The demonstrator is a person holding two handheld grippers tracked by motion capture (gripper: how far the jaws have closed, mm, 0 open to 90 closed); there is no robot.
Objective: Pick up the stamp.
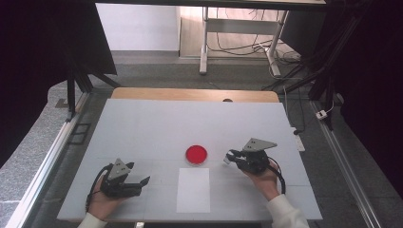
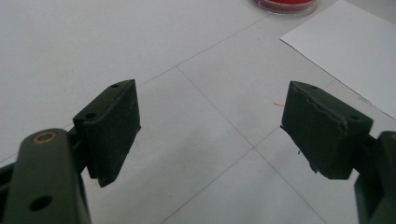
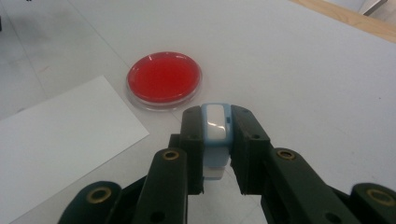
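Right gripper [image 3: 217,140] clamps a small white-and-blue device [image 3: 216,135], fingers aimed at the red dish [image 3: 164,79] at 11 o'clock | left gripper [image 2: 210,130] released, idle on the tabletop [image 1: 142,128], apparently waiting.

Red dish [image 3: 164,79], white paper sheet [image 1: 193,190], white-and-pale-blue device [image 3: 216,135], black claws

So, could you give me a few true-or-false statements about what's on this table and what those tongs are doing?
1. The right tongs are shut on a small white-and-blue object. True.
2. The left tongs grip the sheet of paper. False: their jaws stand open with nothing between them, and the paper lies flat on the table.
3. The red dish rests on the table just beyond the paper. True.
4. The red dish sits on top of the paper. False: it lies beside the paper's far edge, on the bare table.
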